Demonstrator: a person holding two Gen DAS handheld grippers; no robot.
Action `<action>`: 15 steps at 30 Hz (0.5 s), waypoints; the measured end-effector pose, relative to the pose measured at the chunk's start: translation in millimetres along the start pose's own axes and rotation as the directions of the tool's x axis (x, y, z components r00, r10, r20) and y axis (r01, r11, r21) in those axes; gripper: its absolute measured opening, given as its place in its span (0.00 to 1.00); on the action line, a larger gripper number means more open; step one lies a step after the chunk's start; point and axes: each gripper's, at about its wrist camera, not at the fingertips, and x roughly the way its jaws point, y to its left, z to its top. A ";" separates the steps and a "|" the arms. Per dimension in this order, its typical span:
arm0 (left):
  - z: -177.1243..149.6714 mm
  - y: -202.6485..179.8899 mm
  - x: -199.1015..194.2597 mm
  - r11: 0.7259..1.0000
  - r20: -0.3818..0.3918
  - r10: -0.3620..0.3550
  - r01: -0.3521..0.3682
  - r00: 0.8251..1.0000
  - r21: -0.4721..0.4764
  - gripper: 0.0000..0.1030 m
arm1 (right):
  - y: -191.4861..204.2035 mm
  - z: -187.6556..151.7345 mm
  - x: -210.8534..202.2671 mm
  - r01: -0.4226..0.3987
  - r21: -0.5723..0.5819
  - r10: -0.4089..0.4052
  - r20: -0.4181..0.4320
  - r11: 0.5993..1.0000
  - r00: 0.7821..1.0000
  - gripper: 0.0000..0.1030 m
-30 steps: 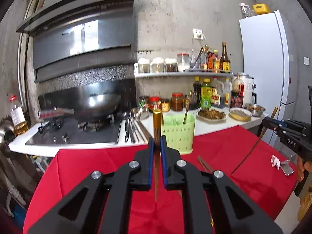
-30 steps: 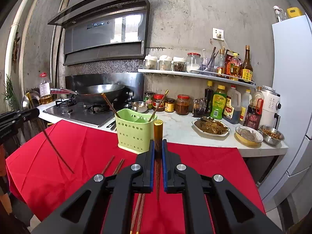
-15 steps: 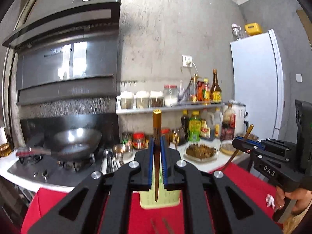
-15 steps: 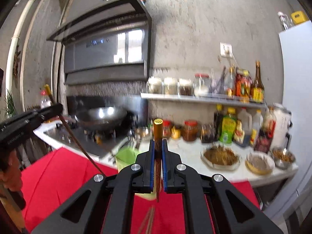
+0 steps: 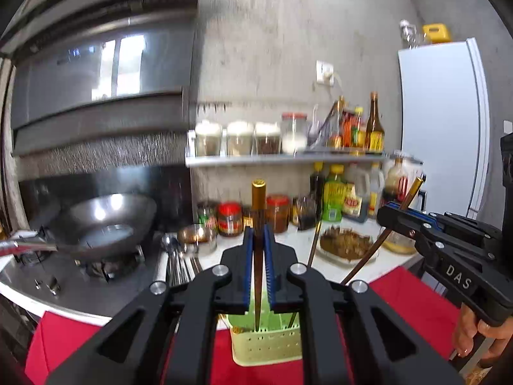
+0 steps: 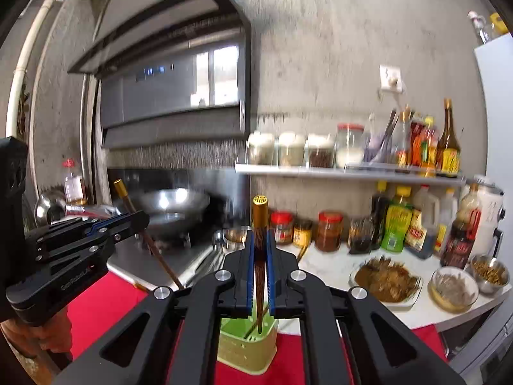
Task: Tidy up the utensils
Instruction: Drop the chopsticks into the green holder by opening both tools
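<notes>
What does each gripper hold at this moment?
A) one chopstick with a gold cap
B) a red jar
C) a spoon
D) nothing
A: the left gripper and the right gripper are each shut on one chopstick, gold cap up, tip over the green holder.

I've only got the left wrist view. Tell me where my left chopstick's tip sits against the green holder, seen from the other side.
Observer: In the right wrist view, the left gripper is shut on the left chopstick. Its tip shows to the left of the green holder, in front of the stove edge, not inside.
Operator: Now report the right one.
Observer: The right gripper is shut on the right chopstick. In its own view the tip lines up with the holder's open top.
Operator: Name what's at the counter's right end.
Observer: A small steel bowl, which the right gripper hides from your view.
</notes>
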 end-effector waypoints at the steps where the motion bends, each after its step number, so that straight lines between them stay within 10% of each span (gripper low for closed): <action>1: -4.6 0.8 6.1 1.000 -0.015 -0.003 0.003 1.000 0.000 0.07 | -0.7 -5.7 7.2 0.000 0.000 0.000 -0.021 1.000 1.000 0.07; 7: -24.8 3.5 33.3 1.000 -0.104 -0.014 0.014 0.994 -0.001 0.07 | -0.8 -31.4 32.4 -0.005 -0.003 0.004 -0.109 1.000 0.994 0.09; 11: -26.6 5.9 34.6 1.000 -0.115 -0.004 0.003 0.993 -0.008 0.07 | -3.9 -34.6 31.8 0.011 0.006 -0.010 -0.121 1.000 0.993 0.36; 15: -20.7 4.0 23.7 1.000 -0.099 0.005 -0.005 0.995 0.000 0.20 | -2.9 -30.2 13.2 0.026 -0.005 -0.026 -0.109 1.000 0.994 0.41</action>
